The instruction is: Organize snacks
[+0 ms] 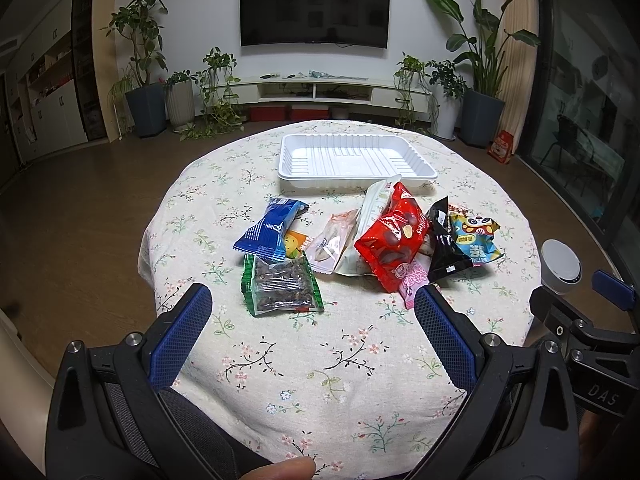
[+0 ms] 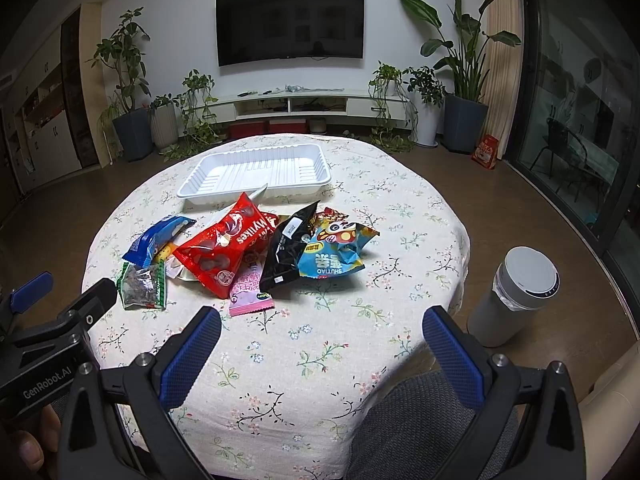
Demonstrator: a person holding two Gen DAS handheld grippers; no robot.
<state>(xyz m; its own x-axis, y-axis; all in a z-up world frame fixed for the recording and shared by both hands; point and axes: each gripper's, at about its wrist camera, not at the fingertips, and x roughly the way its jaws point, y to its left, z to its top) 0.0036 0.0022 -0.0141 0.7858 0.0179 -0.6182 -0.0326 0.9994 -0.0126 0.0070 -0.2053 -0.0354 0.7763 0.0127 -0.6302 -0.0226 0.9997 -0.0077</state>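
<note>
A white ribbed tray [image 1: 357, 157] lies flat and empty at 12 o'clock on the bench. Just before it the snack packets lie heaped: a blue one [image 1: 270, 229] at 9 o'clock, a green-edged clear one [image 1: 282, 286] at 7, a red Mylikes bag [image 2: 224, 246] propped in the middle, black [image 2: 289, 249] and light-blue [image 2: 338, 254] packets at 3, a pink one [image 2: 250, 290] at 6.

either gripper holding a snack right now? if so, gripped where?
Nothing is held. The left gripper and right gripper both have jaws wide open over bare tablecloth, short of the snack pile. The white tray is empty.
</note>
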